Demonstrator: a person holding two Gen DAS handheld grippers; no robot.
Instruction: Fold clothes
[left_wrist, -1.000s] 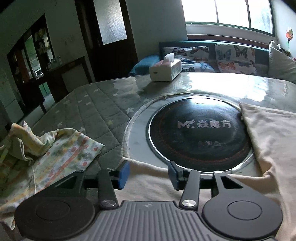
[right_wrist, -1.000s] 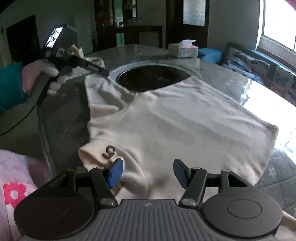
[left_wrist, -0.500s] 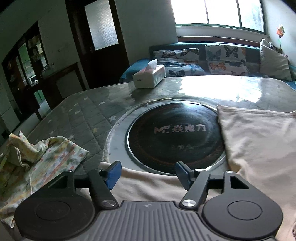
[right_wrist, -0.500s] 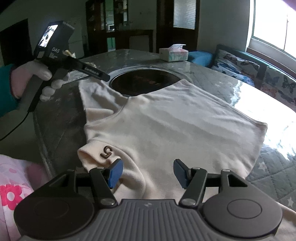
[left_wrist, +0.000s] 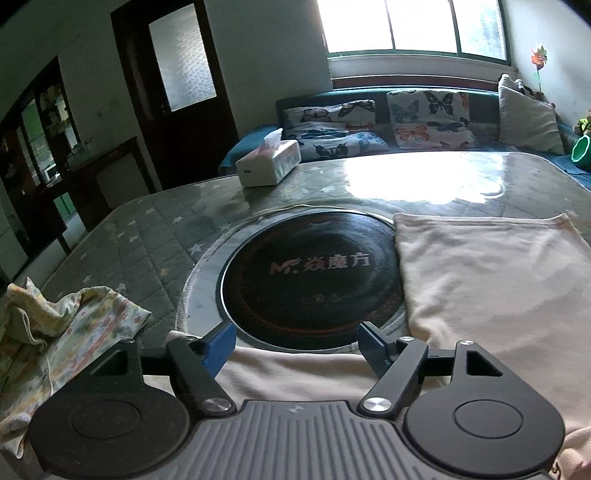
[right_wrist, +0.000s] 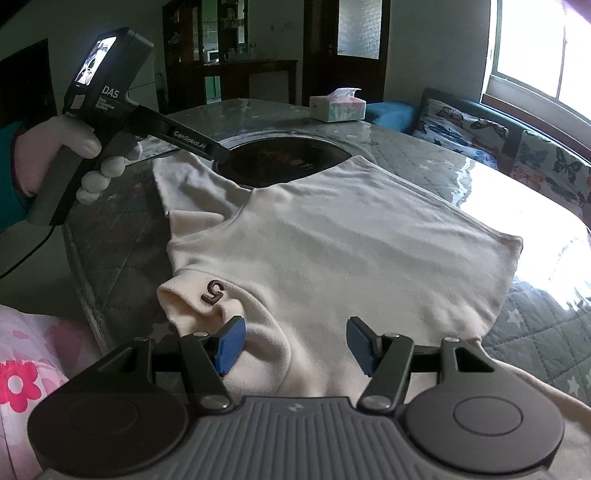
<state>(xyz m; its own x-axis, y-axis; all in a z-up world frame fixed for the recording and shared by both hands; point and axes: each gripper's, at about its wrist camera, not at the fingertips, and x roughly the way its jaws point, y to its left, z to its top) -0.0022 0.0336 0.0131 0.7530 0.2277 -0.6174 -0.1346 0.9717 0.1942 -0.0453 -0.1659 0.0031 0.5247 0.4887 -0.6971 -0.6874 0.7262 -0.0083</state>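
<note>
One soft cream shirt (right_wrist: 354, 251) lies flat; floral cloth (left_wrist: 70, 332) at nine o'clock; left gripper (left_wrist: 297, 341) and right gripper (right_wrist: 293, 341) both gape wide, empty.

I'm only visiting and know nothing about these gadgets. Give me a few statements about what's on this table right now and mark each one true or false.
1. The cream shirt lies spread flat on the table. True.
2. The right gripper is clamped shut on the shirt. False: its jaws stand open above the cloth.
3. A tissue box stands on the table beyond the round black cooktop. True.
4. The shirt bears a brown number 8. False: it is a brown 5.
5. The left gripper is open. True.
6. The floral cloth is neatly folded. False: it lies crumpled.
</note>
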